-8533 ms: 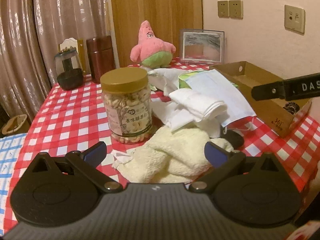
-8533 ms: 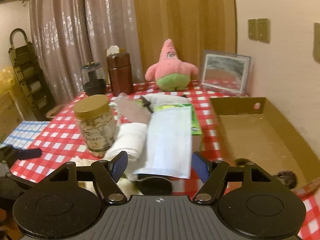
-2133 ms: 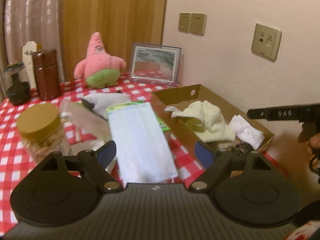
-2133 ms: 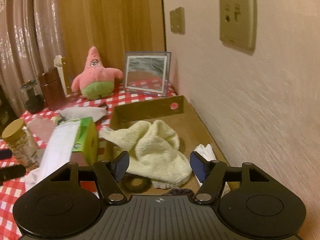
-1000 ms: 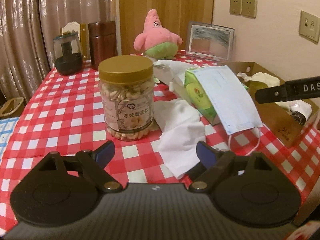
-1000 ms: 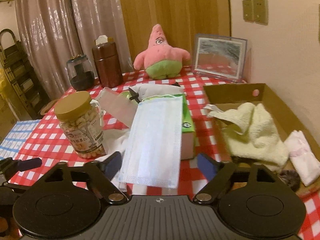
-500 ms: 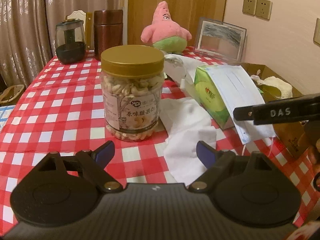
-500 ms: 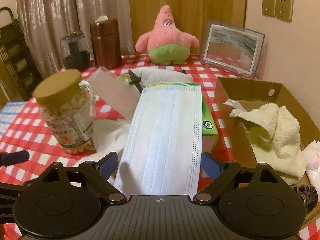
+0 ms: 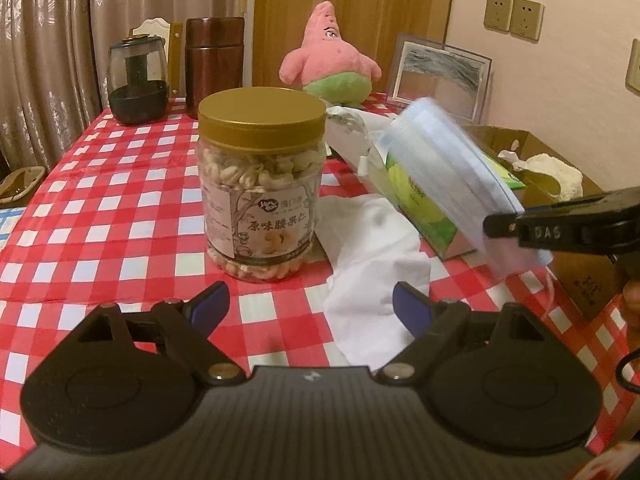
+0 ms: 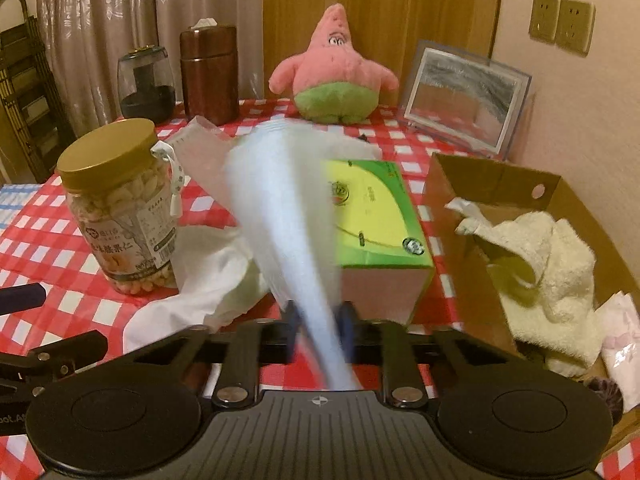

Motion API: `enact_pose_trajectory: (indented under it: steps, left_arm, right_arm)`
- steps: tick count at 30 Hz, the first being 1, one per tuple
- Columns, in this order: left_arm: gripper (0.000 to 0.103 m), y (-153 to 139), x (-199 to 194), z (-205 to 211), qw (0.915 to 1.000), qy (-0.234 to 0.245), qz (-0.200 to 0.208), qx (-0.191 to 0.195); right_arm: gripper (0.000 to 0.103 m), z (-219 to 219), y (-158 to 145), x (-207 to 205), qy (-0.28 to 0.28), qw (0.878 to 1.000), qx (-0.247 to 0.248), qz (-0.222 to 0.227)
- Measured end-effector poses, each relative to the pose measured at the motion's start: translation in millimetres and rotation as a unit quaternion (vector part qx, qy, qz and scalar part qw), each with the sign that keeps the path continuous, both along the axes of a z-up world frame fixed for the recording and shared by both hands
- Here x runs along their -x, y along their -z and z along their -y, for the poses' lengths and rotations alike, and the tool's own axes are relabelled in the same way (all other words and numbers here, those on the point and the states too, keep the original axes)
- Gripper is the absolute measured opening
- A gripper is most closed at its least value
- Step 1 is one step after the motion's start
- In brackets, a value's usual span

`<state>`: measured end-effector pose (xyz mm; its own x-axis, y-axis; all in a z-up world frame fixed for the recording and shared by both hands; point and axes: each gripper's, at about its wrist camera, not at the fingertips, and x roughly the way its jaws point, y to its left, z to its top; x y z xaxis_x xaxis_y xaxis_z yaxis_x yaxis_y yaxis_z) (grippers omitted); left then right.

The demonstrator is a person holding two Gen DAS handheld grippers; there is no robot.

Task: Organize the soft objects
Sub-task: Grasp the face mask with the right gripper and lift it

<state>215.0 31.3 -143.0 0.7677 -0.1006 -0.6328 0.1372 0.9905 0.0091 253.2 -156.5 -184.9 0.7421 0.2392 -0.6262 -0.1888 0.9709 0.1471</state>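
Note:
My right gripper (image 10: 319, 316) is shut on the near end of a pale blue face mask (image 10: 280, 208), which lifts off the green tissue box (image 10: 372, 208) and blurs with motion. In the left wrist view the mask (image 9: 452, 176) hangs from the right gripper (image 9: 504, 226). My left gripper (image 9: 310, 306) is open and empty, low over the table in front of a white cloth (image 9: 372, 252). The cardboard box (image 10: 492, 184) on the right holds a cream towel (image 10: 540, 264) and a small pale cloth (image 10: 622, 332). A pink plush starfish (image 10: 334, 72) sits at the back.
A jar of cashews (image 9: 260, 184) stands on the red checked tablecloth (image 9: 100, 216) just ahead of my left gripper. A dark grinder (image 9: 136, 80), a brown canister (image 9: 214, 64) and a picture frame (image 10: 464, 96) stand at the back. The wall is close on the right.
My right gripper has shut on the near end of the face mask and is lifting it off the tissue box. My left gripper has edged closer to the jar and stays open.

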Motion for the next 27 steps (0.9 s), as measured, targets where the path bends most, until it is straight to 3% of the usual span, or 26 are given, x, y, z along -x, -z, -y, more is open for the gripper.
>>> enact_pose_trajectory:
  steps: [4,15,23,27]
  left_arm:
    - [0.087,1,0,2,1.0000,0.006,-0.003,-0.001]
    - [0.090,8,2,22,0.9988,0.047,-0.009,-0.002]
    - [0.089,17,5,44,0.9963,0.081,-0.029,0.006]
    - [0.082,25,24,61,0.9937,0.104,-0.042,0.004]
  right_arm:
    - [0.008,3,-6,7,0.000,1.000,-0.006,0.012]
    - [0.003,40,-32,30,0.045,0.996,-0.050,0.067]
    - [0.003,57,-34,39,0.052,0.995,-0.057,0.063]
    - [0.003,61,-31,47,0.053,0.995,-0.058,0.057]
